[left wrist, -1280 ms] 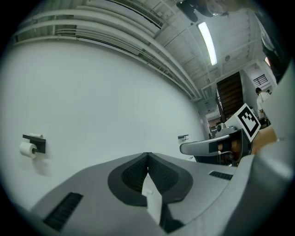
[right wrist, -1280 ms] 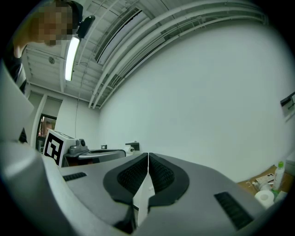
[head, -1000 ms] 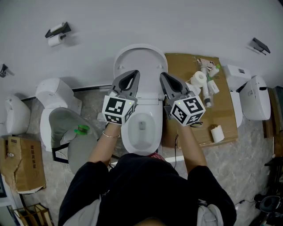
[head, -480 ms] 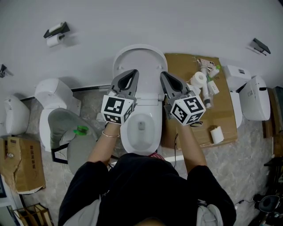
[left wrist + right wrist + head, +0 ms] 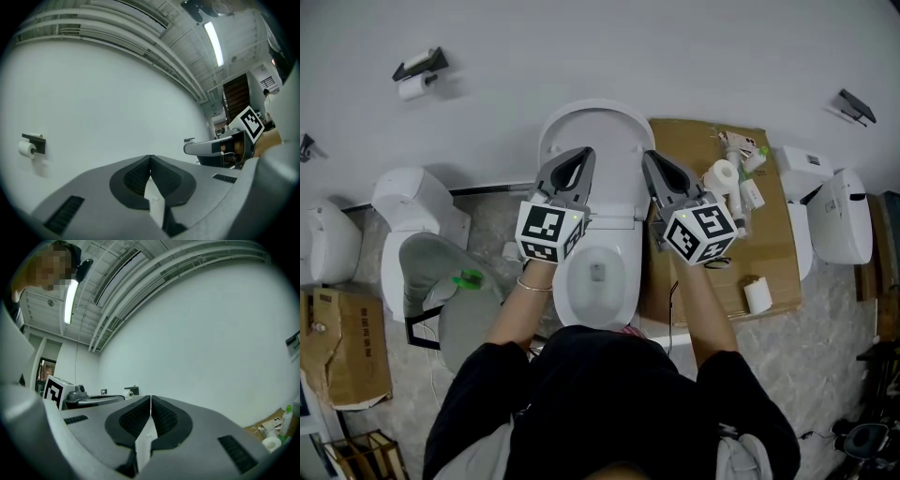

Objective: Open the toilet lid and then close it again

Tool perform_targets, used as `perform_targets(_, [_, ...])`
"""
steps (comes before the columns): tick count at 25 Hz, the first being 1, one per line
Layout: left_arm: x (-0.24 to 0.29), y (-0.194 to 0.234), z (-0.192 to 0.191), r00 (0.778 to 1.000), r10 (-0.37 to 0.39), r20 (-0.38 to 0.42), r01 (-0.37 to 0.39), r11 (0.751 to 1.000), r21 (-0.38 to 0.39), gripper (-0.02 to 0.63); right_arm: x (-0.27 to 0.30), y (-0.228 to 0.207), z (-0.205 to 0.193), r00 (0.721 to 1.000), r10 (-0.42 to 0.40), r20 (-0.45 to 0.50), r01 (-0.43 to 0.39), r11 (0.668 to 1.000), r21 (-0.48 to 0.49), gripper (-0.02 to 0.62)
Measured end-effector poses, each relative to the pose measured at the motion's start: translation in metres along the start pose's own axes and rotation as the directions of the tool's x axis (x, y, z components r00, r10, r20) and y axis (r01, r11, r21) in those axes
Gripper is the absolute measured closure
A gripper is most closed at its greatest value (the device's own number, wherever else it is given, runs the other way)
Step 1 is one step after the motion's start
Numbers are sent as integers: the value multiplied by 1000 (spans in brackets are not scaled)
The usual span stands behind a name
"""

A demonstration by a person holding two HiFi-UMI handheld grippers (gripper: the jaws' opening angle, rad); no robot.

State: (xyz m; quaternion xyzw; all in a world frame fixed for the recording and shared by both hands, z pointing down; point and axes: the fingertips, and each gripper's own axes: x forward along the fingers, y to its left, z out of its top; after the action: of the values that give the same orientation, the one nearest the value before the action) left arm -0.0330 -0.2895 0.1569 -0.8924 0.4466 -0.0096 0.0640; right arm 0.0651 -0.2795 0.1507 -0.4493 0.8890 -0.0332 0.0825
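The toilet lid (image 5: 609, 131) is standing open against the wall, just in front of both claws. The left claw (image 5: 579, 155) and the right claw (image 5: 652, 159) are hovering side by side, each with its jaws pressed together and holding nothing. The bowl (image 5: 598, 291) is lying below them, nearer to the person. To the right of the right claw, a cardboard sheet (image 5: 689, 141) is carrying paper rolls (image 5: 722, 173).

Below you the white toilet (image 5: 598, 272) stands open, its oval lid (image 5: 591, 141) raised upright against the wall, bowl exposed.
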Motion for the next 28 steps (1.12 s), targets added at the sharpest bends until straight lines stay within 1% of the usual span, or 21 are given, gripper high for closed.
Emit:
perform_targets(11, [11, 11, -6, 999, 37, -3, -37, 999, -3, 603, 12, -12, -4, 1000, 15, 3, -15, 1000, 27, 575])
perform_targets(25, [27, 9, -26, 998, 40, -45, -41, 999, -15, 603, 14, -35, -21, 1000, 13, -27, -12, 999, 47, 575])
perform_targets(28, [32, 9, -29, 998, 43, -53, -43, 999, 5, 603, 16, -40, -23, 999, 12, -35, -11, 999, 48, 575])
